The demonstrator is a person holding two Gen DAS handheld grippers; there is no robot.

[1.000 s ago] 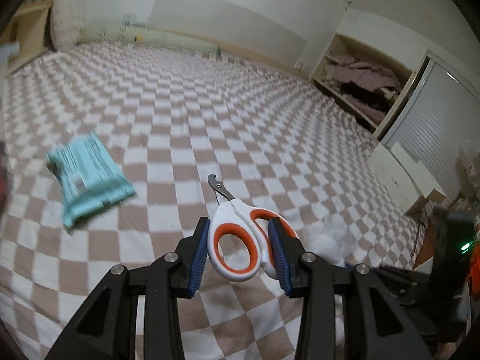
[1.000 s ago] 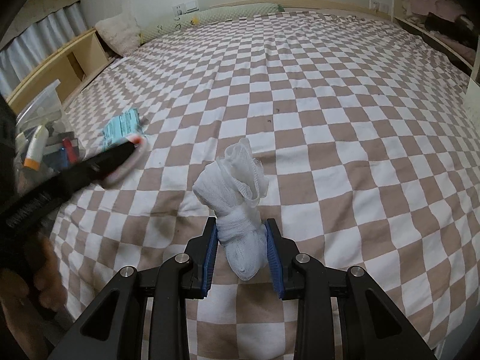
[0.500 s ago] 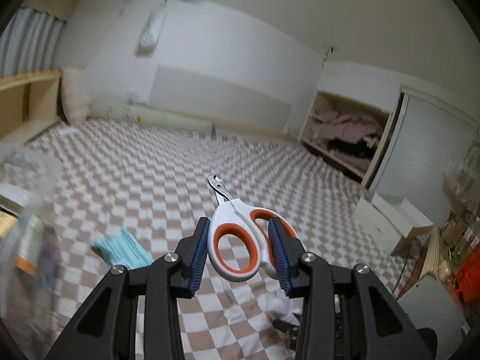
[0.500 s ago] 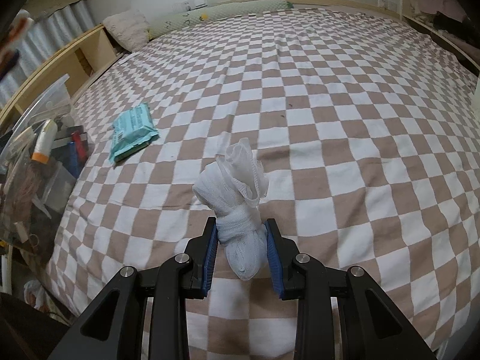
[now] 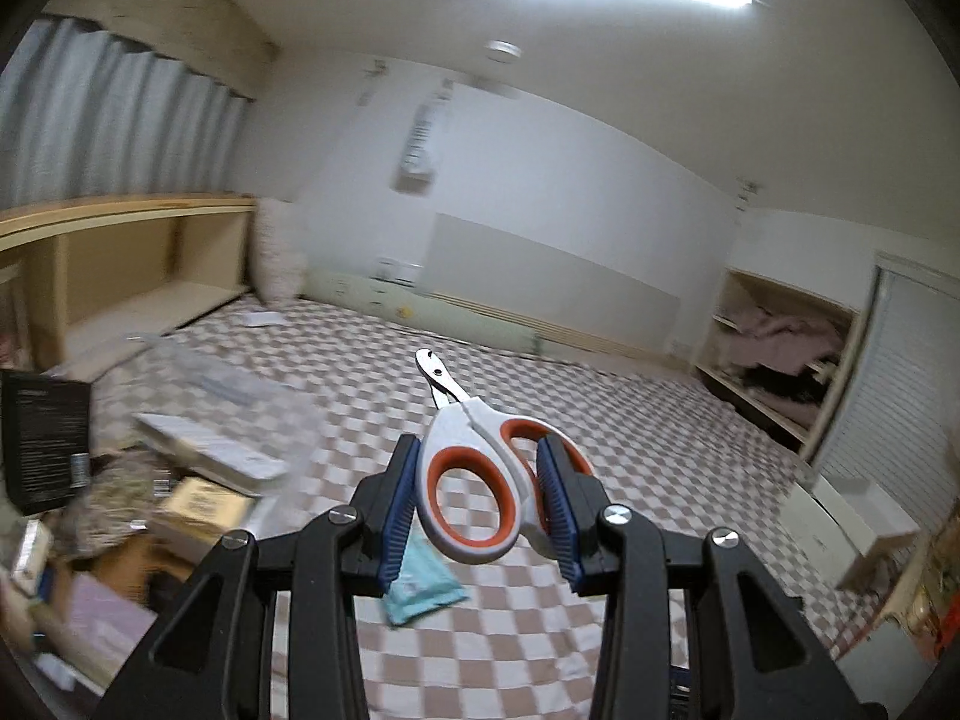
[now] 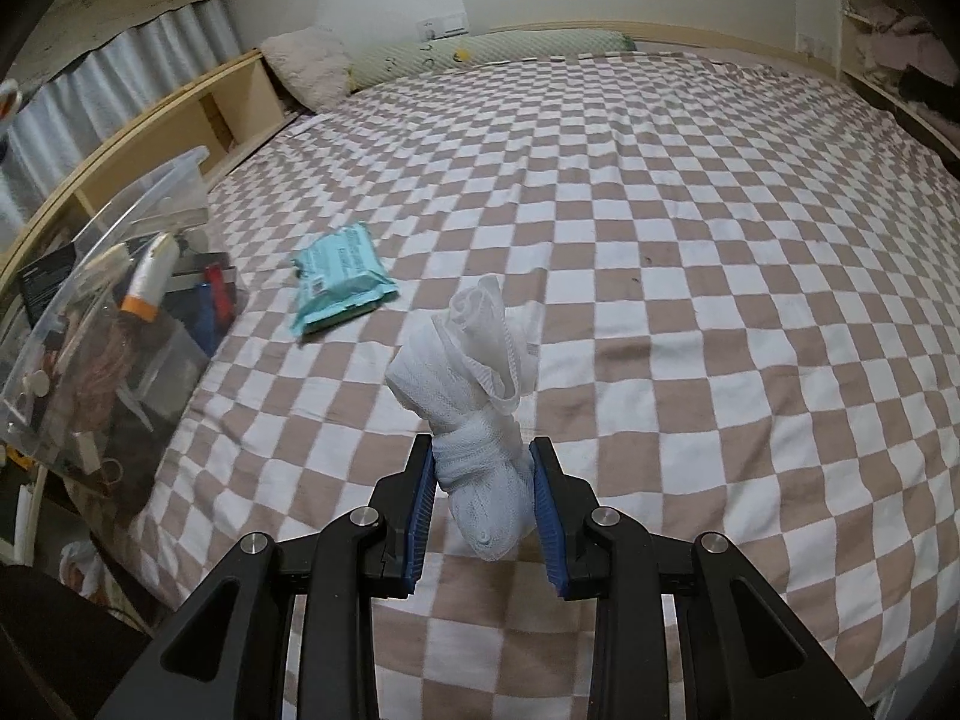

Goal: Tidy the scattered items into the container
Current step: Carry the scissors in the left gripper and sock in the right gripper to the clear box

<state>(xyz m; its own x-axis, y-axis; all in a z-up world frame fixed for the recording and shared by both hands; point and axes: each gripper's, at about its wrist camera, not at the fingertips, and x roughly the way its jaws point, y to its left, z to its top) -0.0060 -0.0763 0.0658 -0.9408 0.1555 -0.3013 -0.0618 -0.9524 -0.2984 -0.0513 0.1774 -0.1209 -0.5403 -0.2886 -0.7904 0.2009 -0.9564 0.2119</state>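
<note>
My left gripper [image 5: 480, 504] is shut on white and orange scissors [image 5: 480, 474], held in the air above the bed, blades pointing forward. My right gripper [image 6: 483, 498] is shut on a knotted white mesh cloth [image 6: 480, 390], held above the checked bedspread [image 6: 690, 240]. A teal wipes pack [image 6: 339, 276] lies on the bed left of the cloth; in the left wrist view the pack [image 5: 420, 585] sits under the gripper. A clear plastic container [image 6: 108, 324] full of small items stands at the bed's left edge and shows blurred in the left wrist view [image 5: 198, 450].
A wooden shelf unit [image 6: 180, 120] runs along the left of the bed. A pillow [image 6: 309, 69] and green bolster [image 6: 492, 51] lie at the head. An open wardrobe with clothes [image 5: 780, 348] stands on the right. A black box [image 5: 45, 438] sits by the container.
The left gripper has lifted and swung left with the scissors, bringing the container into its view. The right gripper holds the cloth and has shifted slightly toward the container.
</note>
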